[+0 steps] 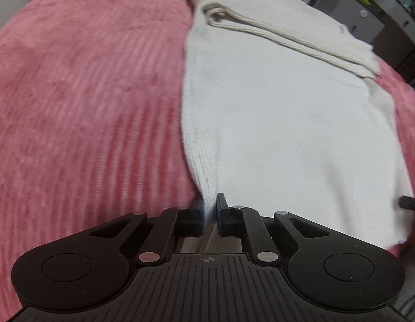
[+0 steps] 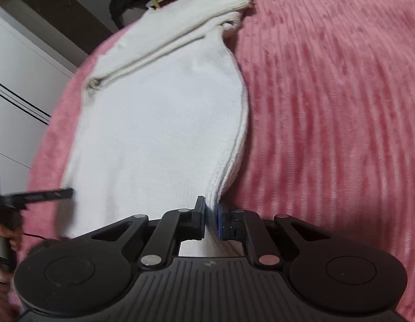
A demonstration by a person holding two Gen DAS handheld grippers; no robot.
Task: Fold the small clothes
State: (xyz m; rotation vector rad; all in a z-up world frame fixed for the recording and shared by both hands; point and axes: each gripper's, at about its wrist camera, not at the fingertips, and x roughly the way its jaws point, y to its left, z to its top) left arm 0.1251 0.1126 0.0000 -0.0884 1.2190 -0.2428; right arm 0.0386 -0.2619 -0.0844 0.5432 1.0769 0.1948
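My left gripper [image 1: 209,209] and right gripper [image 2: 211,212] are each clenched on a near hem corner of the white knit top [image 1: 274,123], spread toward twelve o'clock on the pink bedspread [image 1: 86,94]. It looks soft, light and limp; corners suit.

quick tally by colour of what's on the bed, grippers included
white: 1, the knit garment, sleeves folded across its far end
pink: 1, the ribbed bedspread beneath it
black: 2, the left hand-held gripper and the right hand-held gripper, each shut on a near corner of the garment
total: 4
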